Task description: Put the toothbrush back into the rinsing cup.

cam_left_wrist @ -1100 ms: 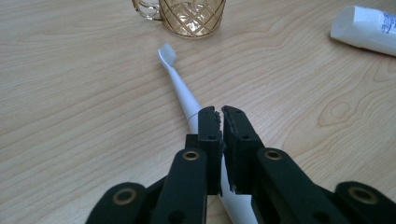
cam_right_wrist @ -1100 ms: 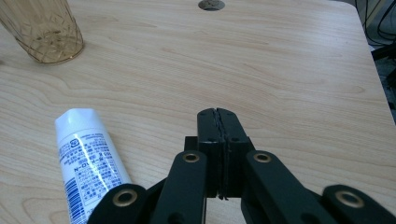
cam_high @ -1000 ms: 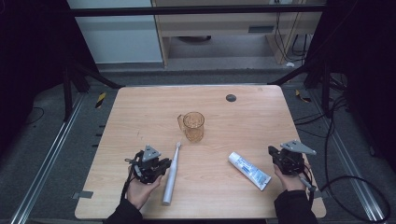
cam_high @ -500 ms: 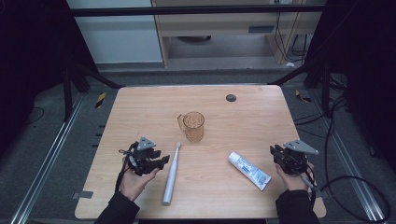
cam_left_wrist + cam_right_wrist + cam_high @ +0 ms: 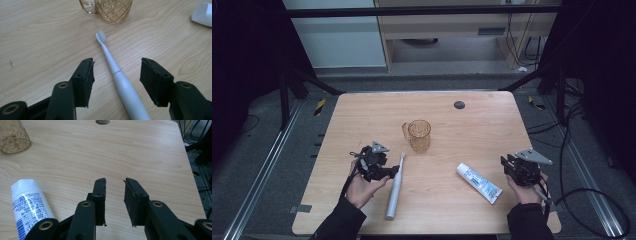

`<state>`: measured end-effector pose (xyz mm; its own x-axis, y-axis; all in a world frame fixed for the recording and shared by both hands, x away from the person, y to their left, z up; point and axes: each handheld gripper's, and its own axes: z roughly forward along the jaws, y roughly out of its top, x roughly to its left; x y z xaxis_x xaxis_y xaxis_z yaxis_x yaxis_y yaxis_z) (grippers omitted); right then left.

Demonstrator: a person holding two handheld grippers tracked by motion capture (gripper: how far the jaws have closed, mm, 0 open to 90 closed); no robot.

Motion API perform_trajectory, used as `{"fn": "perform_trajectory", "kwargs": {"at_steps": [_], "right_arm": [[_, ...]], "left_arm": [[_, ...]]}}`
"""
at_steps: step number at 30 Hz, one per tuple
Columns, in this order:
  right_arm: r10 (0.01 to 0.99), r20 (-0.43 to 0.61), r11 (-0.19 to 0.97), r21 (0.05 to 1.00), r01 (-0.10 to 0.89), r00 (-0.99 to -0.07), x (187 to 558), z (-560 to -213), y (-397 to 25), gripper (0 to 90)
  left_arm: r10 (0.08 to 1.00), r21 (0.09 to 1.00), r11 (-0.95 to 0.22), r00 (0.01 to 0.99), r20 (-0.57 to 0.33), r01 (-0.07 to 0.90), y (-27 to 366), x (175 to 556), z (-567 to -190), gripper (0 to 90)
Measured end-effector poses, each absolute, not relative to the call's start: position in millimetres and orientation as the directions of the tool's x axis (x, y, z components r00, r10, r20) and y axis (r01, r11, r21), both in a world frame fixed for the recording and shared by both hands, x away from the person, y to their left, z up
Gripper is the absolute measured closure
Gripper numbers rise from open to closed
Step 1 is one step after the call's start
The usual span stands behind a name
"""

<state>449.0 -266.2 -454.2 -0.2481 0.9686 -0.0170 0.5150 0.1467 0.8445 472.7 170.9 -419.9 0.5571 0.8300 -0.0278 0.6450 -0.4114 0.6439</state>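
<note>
Left gripper view: left gripper (image 5: 116, 80) jaws spread wide astride the white electric toothbrush (image 5: 117, 77), bristles toward twelve o'clock; likely next, clamp. Right gripper (image 5: 115, 202), slightly parted, holds nothing.

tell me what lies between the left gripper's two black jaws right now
The white electric toothbrush lies flat on the wooden table between the open left gripper's jaws, untouched, in the left gripper view.

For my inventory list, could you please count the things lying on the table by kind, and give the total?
Toothbrush: 1
Toothpaste tube: 1
Amber glass mug: 1
Total: 3
</note>
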Motion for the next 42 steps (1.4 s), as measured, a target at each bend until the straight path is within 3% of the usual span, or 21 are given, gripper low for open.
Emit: {"fn": "perform_trajectory", "kwargs": {"at_steps": [12, 42], "right_arm": [[0.966, -0.021, 0.160, 0.833, 0.529, -0.259, 450, -457, -264, 70.2], [0.960, -0.032, 0.185, 0.819, 0.544, -0.278, 452, -460, -259, 70.6]], "left_arm": [[0.838, 0.602, -0.417, 0.545, -0.037, 0.681, 164, 475, -434, 42.4], [0.836, 0.527, -0.424, 0.542, -0.084, 0.736, 156, 479, -468, 53.2]]}}
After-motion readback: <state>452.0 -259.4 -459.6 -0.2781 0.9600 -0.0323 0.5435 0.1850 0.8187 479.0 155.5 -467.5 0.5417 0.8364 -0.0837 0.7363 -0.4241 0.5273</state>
